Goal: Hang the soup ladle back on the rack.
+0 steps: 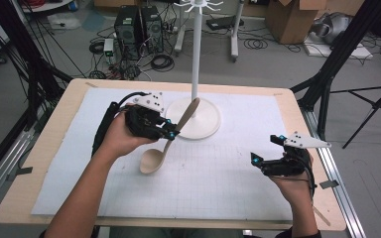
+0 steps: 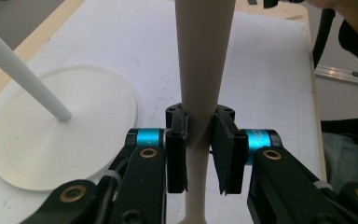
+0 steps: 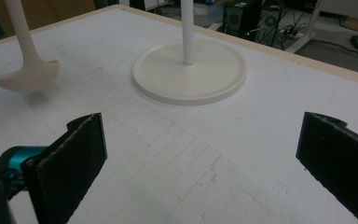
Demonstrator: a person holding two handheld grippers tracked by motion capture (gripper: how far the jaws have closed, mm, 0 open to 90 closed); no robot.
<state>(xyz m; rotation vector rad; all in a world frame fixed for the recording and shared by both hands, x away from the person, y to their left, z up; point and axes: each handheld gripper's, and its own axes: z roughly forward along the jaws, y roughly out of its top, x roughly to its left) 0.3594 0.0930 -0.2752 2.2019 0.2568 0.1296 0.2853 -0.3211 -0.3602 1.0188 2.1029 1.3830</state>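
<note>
Nearest the high camera: two forearms, then the grippers. Ladle (image 1: 164,147), cream-coloured, held at mid-handle by left gripper (image 1: 171,130), jaws clamped tight on the shaft; bowl low and near, seemingly lifted just clear of the white mat (image 1: 218,183); handle tip tilted far and right toward the stand's round base (image 1: 204,121). Right gripper (image 1: 259,159) parked at near right, jaws spread wide, holding nothing.

Likely step: ladle in hand, carry to the hook stand (image 1: 195,49) under way. Next move probably calls for raising the handle end up to the hooks at the pole top and steadying it there.

Left gripper view: pads (image 2: 177,149) pinching the handle, close up. Right gripper view: ladle bowl (image 3: 28,74) with shadow beneath, left of the base (image 3: 189,70).
</note>
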